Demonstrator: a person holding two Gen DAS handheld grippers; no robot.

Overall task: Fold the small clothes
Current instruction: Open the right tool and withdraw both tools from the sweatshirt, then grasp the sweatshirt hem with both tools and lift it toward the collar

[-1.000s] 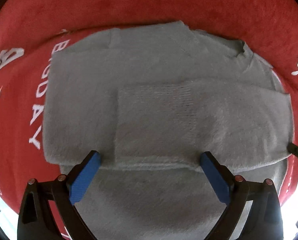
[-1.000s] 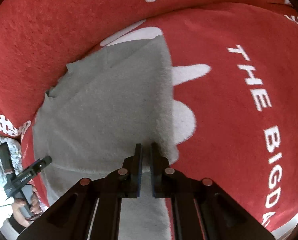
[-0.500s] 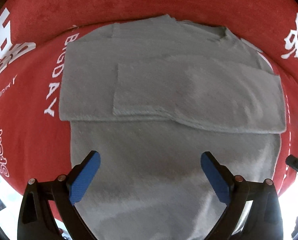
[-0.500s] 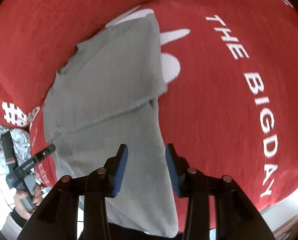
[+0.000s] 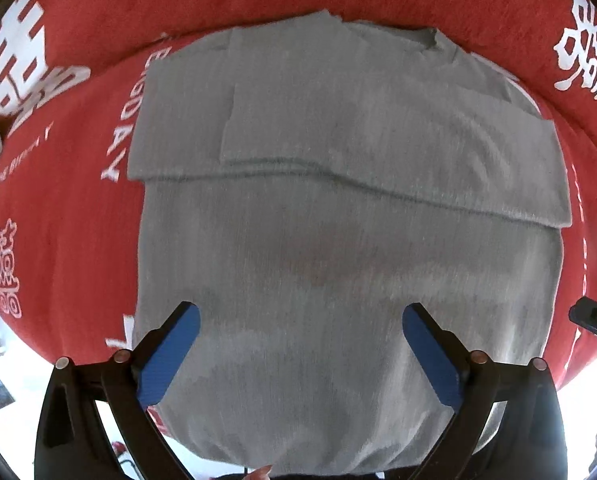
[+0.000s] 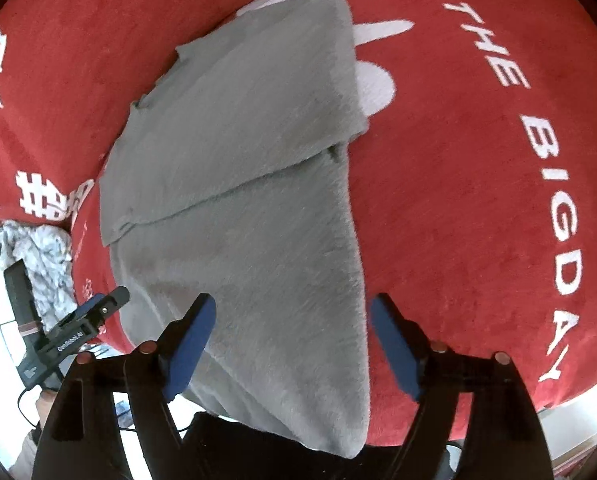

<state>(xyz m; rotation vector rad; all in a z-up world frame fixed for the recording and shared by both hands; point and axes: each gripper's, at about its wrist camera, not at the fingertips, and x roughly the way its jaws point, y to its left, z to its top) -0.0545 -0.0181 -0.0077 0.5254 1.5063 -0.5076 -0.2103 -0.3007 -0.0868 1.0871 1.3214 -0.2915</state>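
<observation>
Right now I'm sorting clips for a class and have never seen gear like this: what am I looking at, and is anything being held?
These are two handheld pinch tools, one in each of a person's hands, each carrying a wide-angle camera that looks along its fingers. One picture looks from the left gripper, the other from the right gripper. A grey sweater lies on a red blanket with white lettering, its sleeves folded across the chest. Nothing is held: the left jaws stand wide, the right jaws are opening, and both only hover above the cloth. The left tool also shows at the edge of the right view.
</observation>
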